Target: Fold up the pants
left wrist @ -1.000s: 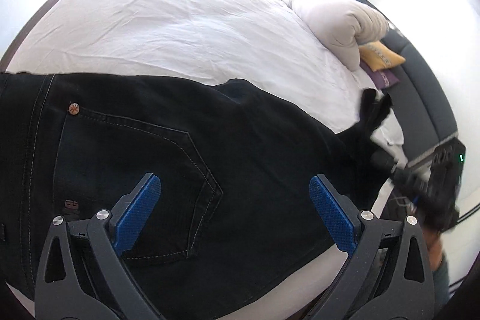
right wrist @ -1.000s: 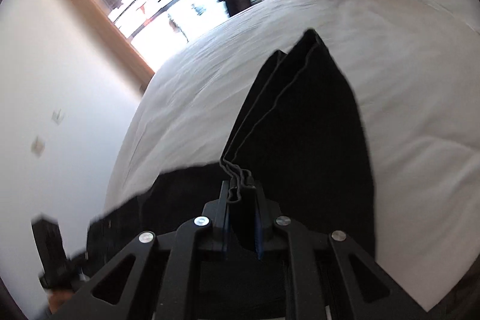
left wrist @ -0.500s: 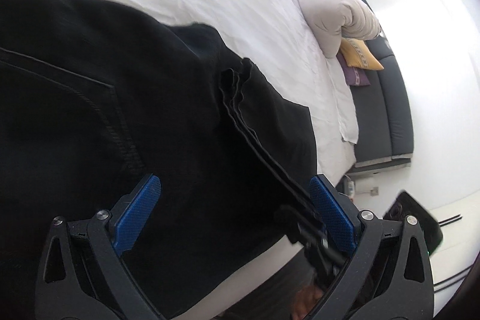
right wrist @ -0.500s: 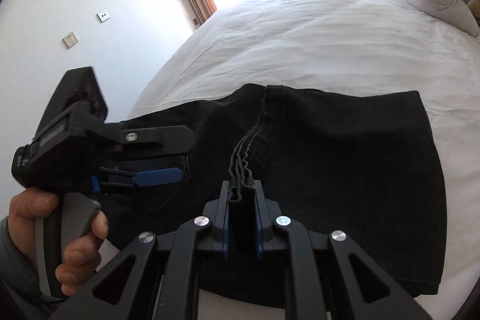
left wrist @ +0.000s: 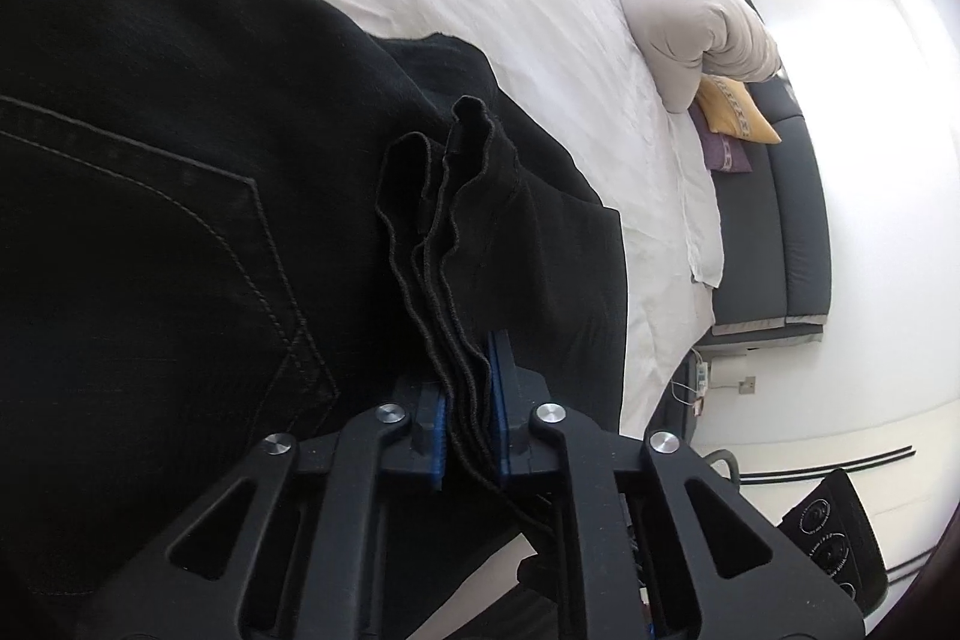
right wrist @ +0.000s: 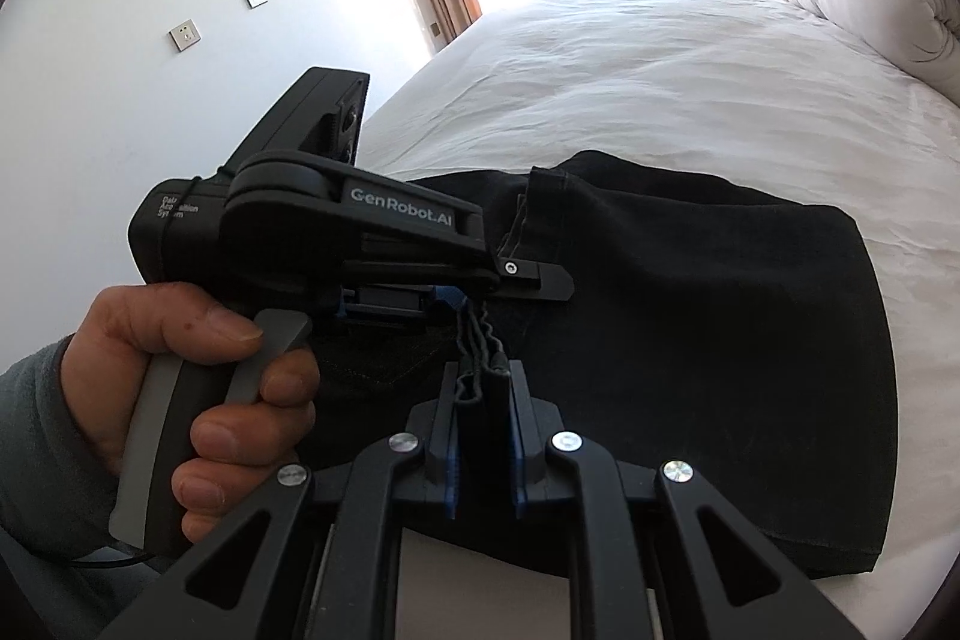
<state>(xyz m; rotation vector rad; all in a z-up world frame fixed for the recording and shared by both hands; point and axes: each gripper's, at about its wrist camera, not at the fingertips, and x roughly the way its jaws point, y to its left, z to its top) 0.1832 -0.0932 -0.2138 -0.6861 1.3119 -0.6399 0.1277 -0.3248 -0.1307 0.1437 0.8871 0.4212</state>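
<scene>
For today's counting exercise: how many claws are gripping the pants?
2. The left claw is shut on the bunched hem of the pants. The right claw is shut on the same hem, just beside it, near the bed edge.

The left gripper [left wrist: 468, 418] has its blue-padded jaws pressed together on a bunch of stacked hems of the pants [left wrist: 180, 220]. The right gripper [right wrist: 483, 436] is likewise clamped on the same hems, just beside the left one, their tips nearly meeting. The left hand [right wrist: 180, 388] wraps its handle, fingers [right wrist: 240, 436] squeezing the grey trigger.
</scene>
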